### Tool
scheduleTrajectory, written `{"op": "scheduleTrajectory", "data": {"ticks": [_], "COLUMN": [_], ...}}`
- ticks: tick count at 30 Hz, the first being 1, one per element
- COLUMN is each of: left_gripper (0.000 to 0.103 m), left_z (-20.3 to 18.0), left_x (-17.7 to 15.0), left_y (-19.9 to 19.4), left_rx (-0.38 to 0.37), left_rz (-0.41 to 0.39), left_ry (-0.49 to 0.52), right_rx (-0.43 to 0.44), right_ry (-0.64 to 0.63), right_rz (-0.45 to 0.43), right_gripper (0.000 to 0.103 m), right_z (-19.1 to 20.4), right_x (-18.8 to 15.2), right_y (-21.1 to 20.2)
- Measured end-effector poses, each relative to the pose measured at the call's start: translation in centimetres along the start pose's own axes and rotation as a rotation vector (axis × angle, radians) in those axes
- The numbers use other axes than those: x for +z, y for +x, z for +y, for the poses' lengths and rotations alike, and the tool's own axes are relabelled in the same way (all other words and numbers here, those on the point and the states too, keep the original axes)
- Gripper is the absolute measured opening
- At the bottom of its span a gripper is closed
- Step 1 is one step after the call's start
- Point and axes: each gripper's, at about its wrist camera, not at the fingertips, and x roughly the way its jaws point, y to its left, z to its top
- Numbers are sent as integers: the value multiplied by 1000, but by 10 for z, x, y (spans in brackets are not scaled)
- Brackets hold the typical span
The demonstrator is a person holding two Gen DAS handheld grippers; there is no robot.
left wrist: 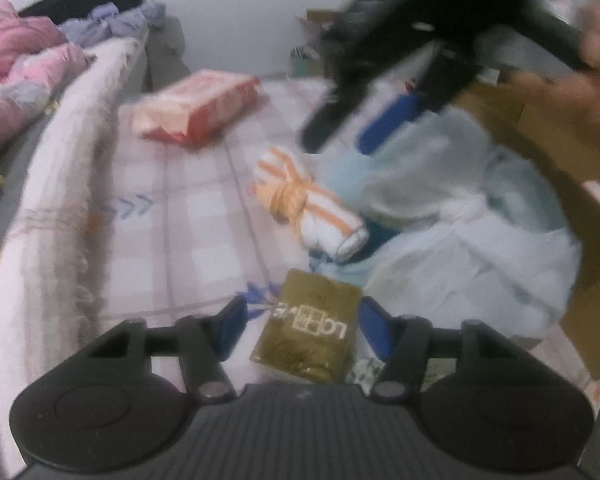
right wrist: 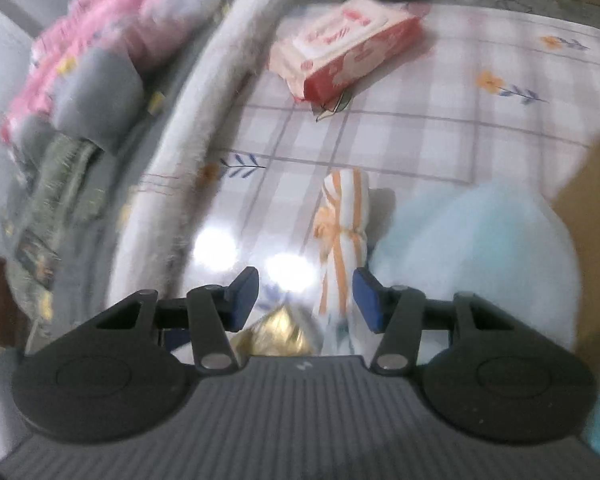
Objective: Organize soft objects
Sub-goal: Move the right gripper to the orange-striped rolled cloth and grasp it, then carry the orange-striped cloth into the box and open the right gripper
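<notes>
Gold packet [left wrist: 306, 332]: 1, between parted left claw [left wrist: 302, 330] | striped bundle [right wrist: 342, 220]: 1 | right claw [right wrist: 305, 296] parted, seemingly empty

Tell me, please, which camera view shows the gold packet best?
The left wrist view. There the gold packet lies flat between the open fingers of the left gripper, with its printed face readable. The right wrist view shows only a blurred gold corner low between the right gripper's fingers.
</notes>
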Motion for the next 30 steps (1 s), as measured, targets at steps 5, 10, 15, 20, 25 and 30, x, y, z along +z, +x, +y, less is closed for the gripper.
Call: {"op": "scheduleTrajectory", "data": {"ticks": [5, 10, 15, 20, 25, 30], "left_gripper": [64, 67, 64, 55, 54, 54], "left_z": [5, 12, 16, 20, 25, 27], "left_x": [-5, -4, -3, -2, -2, 1], "left_y": [19, 29, 32, 28, 17, -13], "left_rx": [-29, -63, -80, -69, -66, -37], "left_rz": [52, 72, 81, 79, 67, 7], "left_ry": [27, 9, -9, -37, -86, -113], "right_rx": [-53, -64, -72, -25, 33, 98], "right_ry": [-18, -39, -10, 35, 67, 86], "right_rz": [70, 109, 141, 91, 27, -56], "right_gripper": [52, 52, 42, 39, 39, 39], "right_z": [-11, -9, -13, -13, -9, -3], "right_x": [20, 21, 20, 19, 18, 8], "right_y": [53, 83, 99, 83, 55, 4]}}
